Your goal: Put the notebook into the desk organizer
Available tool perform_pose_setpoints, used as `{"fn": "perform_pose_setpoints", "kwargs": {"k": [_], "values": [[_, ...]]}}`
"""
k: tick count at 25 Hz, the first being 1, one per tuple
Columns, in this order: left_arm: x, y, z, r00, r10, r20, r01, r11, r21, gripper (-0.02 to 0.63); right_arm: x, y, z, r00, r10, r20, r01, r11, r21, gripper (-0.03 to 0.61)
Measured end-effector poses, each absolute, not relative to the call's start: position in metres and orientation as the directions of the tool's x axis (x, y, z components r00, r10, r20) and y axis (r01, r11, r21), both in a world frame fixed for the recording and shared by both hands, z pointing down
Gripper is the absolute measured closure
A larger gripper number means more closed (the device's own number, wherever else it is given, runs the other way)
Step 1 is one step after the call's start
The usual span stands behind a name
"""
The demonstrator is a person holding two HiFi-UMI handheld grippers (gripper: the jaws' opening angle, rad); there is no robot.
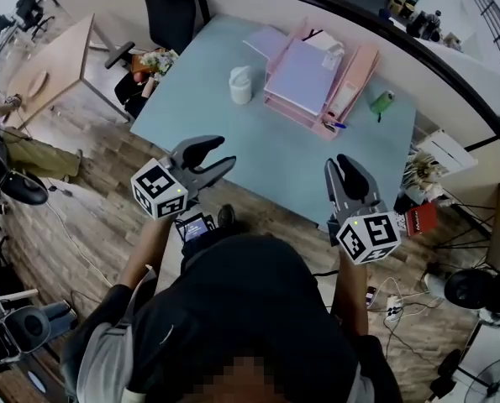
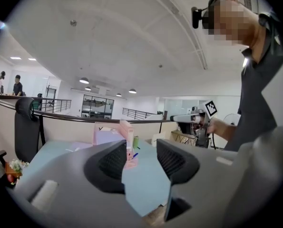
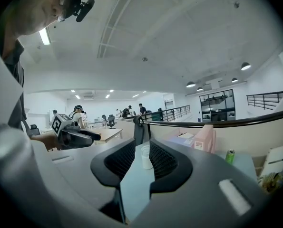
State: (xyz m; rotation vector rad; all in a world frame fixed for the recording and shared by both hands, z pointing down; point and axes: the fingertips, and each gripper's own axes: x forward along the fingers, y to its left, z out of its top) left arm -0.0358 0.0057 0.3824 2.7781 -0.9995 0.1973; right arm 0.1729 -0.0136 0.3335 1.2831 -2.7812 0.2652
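Light-blue desk (image 1: pixel 275 158), open office. Head view: lavender notebook (image 1: pixel 266 40) lay flat beside the pink desk organizer (image 1: pixel 359 70), unfiled. Left gripper view: your left gripper (image 2: pixel 141 159) stood slightly parted, empty. Right gripper view: your right gripper (image 3: pixel 142 159) likewise, presumably poised for approach.

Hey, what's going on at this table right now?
A person at a blue table holds tongs in each hand. The left tongs and right tongs are both open and empty, near the table's front edge. The notebook lies flat beside the pink organizer at the far side, untouched.
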Motion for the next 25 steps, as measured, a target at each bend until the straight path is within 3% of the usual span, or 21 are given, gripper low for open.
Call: {"fn": "perform_pose_setpoints", "kwargs": {"k": [25], "values": [[-0.073,-0.084,0.39,0.928,-0.351,0.125,-0.368,-0.916,0.161,0.403,0.136,-0.039,0.332,-0.362,-0.914,0.185,-0.932,0.35,-0.096,0.505]]}}
